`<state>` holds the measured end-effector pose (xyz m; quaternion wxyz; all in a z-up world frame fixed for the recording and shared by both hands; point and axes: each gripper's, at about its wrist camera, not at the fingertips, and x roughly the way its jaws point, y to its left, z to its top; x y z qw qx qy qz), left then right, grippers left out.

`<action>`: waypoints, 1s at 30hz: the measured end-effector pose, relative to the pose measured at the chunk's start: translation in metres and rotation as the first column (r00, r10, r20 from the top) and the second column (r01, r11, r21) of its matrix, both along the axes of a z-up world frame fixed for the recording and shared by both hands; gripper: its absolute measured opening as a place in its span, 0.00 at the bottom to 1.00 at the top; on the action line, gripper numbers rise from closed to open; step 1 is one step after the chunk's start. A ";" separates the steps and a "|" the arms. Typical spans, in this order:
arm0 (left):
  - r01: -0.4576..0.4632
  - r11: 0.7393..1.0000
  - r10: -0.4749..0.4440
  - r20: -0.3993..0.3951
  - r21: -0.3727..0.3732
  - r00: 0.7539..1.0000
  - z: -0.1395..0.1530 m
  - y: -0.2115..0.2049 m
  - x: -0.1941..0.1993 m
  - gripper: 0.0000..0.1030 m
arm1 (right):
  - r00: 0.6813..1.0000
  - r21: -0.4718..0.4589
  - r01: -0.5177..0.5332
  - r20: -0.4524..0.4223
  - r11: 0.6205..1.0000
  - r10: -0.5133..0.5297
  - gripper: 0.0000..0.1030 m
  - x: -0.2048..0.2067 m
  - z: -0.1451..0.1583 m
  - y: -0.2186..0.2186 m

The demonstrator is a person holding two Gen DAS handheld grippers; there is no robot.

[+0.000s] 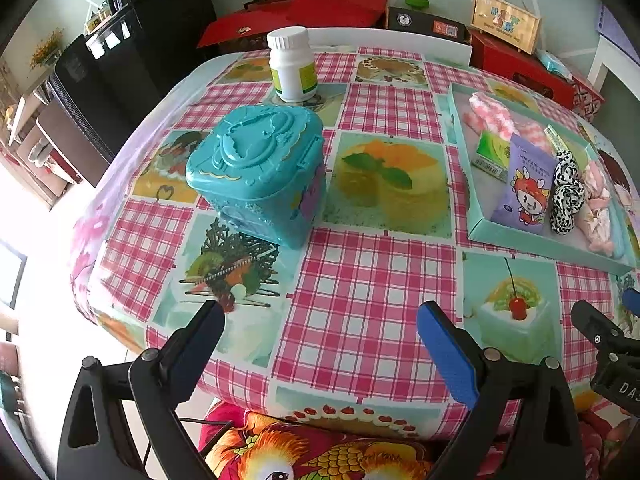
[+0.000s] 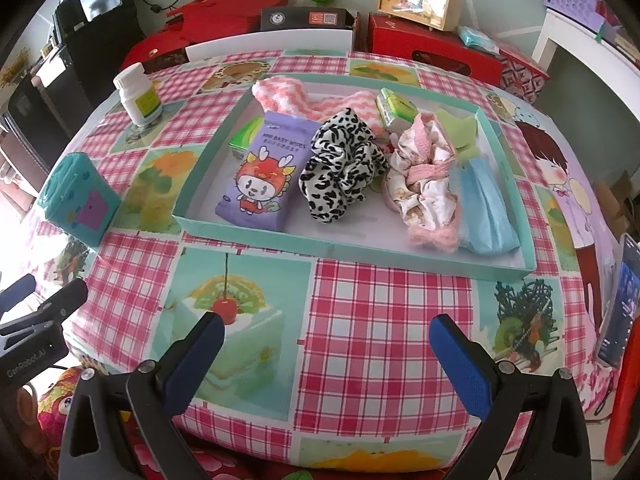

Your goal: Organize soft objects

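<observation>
Well beyond both empty, spread jaws, tray (image 2: pixel 256 236) of soft things.

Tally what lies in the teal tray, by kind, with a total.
Wipes pack: 1
Leopard scrunchie: 1
Pink striped fuzzy cloth: 1
Pink-trimmed printed cloth bundle: 1
Blue cloth: 1
Green packets: 2
Flat green piece: 1
Total in the tray: 8

Left gripper (image 1: pixel 320 322) and right gripper (image 2: pixel 326 330), side by side above the near edge of the table (image 2: pixel 384 320). Each has its jaws spread wide, blue pads facing inward, nothing held between them.
</observation>
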<state>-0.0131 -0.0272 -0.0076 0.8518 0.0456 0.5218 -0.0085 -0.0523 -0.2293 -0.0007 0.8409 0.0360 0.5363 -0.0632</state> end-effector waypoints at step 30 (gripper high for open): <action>-0.005 0.998 0.005 0.005 -0.065 1.000 -0.005 0.005 0.000 0.94 | 1.000 -0.064 -0.019 0.023 0.998 0.020 1.00 -0.002 0.001 0.009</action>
